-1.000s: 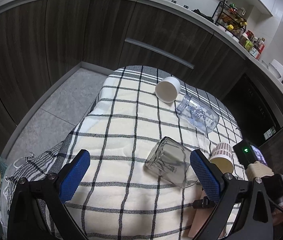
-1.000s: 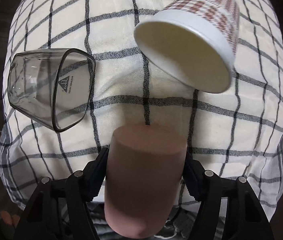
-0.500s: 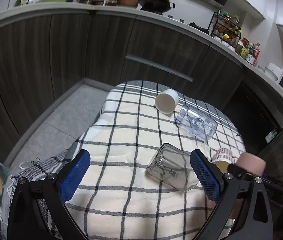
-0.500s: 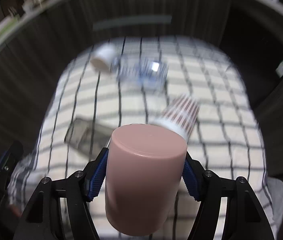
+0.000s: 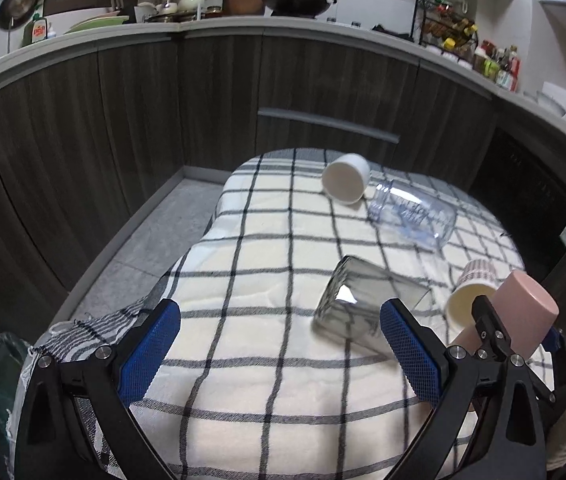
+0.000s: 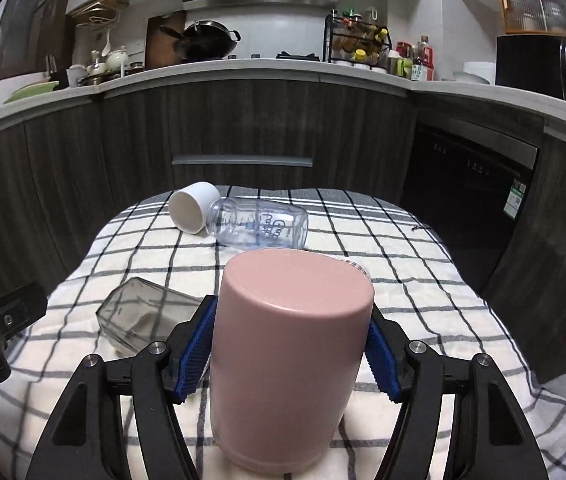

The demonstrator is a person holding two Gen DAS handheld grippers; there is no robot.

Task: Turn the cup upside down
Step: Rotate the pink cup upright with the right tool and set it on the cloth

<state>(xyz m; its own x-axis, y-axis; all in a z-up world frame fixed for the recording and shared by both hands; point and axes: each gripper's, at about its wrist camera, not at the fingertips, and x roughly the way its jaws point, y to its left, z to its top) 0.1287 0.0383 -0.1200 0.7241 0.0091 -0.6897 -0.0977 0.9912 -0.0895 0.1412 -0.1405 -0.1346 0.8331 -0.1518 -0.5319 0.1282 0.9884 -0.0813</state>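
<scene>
My right gripper (image 6: 289, 352) is shut on a pink cup (image 6: 287, 352), held with its closed base up and its mouth toward the checked cloth (image 6: 423, 280). In the left wrist view the pink cup (image 5: 523, 312) shows at the right, tilted, in the right gripper (image 5: 515, 340). My left gripper (image 5: 279, 344) is open and empty above the near part of the cloth (image 5: 243, 264). A smoky square glass (image 5: 363, 304) lies on its side just beyond my left gripper's right finger.
A white cup (image 5: 345, 183), a clear bottle (image 5: 413, 216) and a red-patterned paper cup (image 5: 469, 292) lie on their sides on the cloth. Dark kitchen cabinets (image 5: 203, 100) stand behind. The floor (image 5: 143, 248) drops off to the left.
My right gripper has swung upward and turned the pink cup so its base faces up. My left gripper has lifted and pulled back a little.
</scene>
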